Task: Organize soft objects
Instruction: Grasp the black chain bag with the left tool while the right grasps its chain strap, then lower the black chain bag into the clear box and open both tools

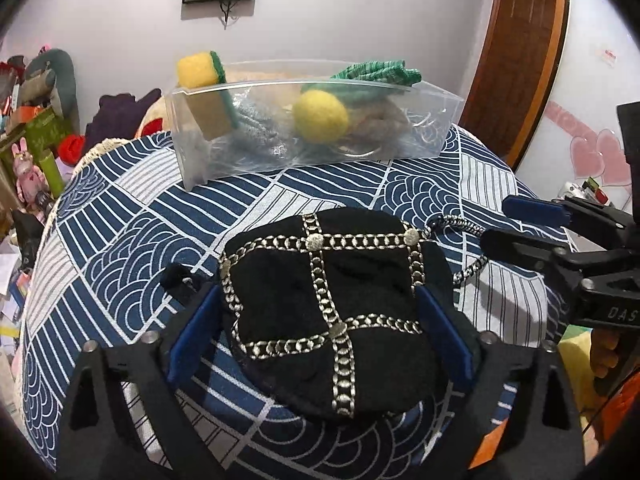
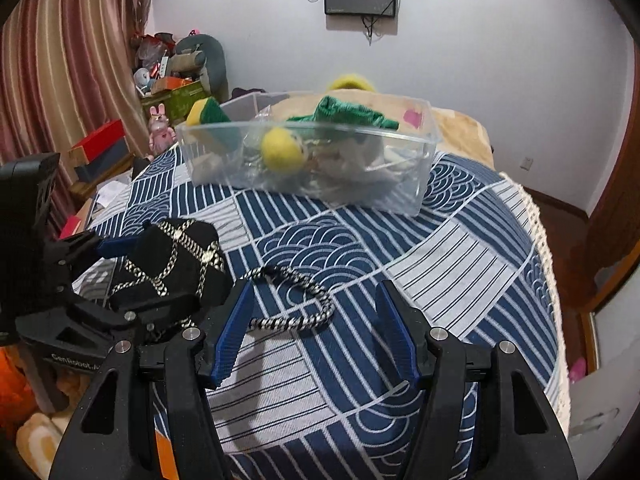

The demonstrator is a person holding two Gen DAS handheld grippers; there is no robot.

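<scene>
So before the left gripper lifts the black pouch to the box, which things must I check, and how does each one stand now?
1. Left gripper fingers on both sides of the pouch: ok.
2. Grip firm enough to lift: cannot tell.
3. Pouch cord free of the right gripper: not ok, it lies between the open fingers.
4. Right gripper empty: ok.
5. Room in the box: ok, though it already holds a sponge, a yellow ball and a green cloth.
6. Cloth-covered path to the box: ok.
</scene>
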